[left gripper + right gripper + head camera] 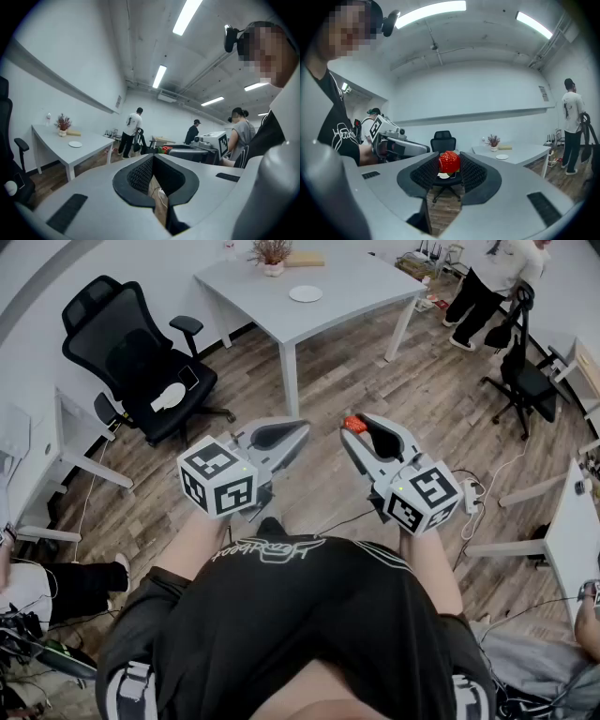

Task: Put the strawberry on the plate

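The right gripper (366, 431) grips the strawberry (449, 161) between its pads, up in the air; the left gripper (281, 435) is closed, empty; the plate (306, 293) lies on the far table (361, 285), well apart

Red strawberry (449, 161) (dimpled) gripped in right claw (450, 165) — white plate (306, 293) lies on table (361, 287).

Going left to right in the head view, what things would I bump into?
black office chair → left gripper → strawberry held in the right gripper → smaller black chair
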Demonstrator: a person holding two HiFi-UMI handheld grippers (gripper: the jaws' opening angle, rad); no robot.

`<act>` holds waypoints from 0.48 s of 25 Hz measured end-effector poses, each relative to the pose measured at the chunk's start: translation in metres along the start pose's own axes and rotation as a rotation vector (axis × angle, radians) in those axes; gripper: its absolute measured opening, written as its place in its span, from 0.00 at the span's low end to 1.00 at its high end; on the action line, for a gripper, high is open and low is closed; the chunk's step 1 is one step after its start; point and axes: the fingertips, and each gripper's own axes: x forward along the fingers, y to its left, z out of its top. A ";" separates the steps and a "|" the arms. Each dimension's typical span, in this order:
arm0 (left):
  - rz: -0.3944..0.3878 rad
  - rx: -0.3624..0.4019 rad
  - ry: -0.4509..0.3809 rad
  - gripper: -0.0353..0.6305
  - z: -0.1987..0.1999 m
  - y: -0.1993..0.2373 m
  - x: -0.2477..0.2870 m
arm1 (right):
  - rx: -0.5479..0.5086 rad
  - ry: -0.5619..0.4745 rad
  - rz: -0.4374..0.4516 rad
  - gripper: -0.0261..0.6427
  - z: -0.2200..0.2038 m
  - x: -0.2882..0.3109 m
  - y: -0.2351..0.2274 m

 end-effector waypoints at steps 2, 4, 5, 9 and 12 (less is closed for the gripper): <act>0.001 0.006 -0.004 0.06 0.003 0.001 0.000 | 0.001 -0.002 -0.003 0.23 0.001 0.000 -0.001; 0.003 0.009 -0.008 0.06 0.004 0.000 0.000 | -0.002 -0.003 -0.004 0.23 0.002 -0.002 -0.001; 0.004 0.008 -0.008 0.06 0.003 -0.002 0.001 | -0.002 -0.003 -0.005 0.23 0.002 -0.004 -0.002; 0.000 0.005 -0.010 0.06 0.000 -0.010 0.005 | 0.005 -0.001 -0.009 0.23 -0.003 -0.015 -0.003; -0.006 0.004 -0.011 0.06 -0.001 -0.013 0.004 | 0.008 -0.003 -0.011 0.23 -0.003 -0.018 -0.001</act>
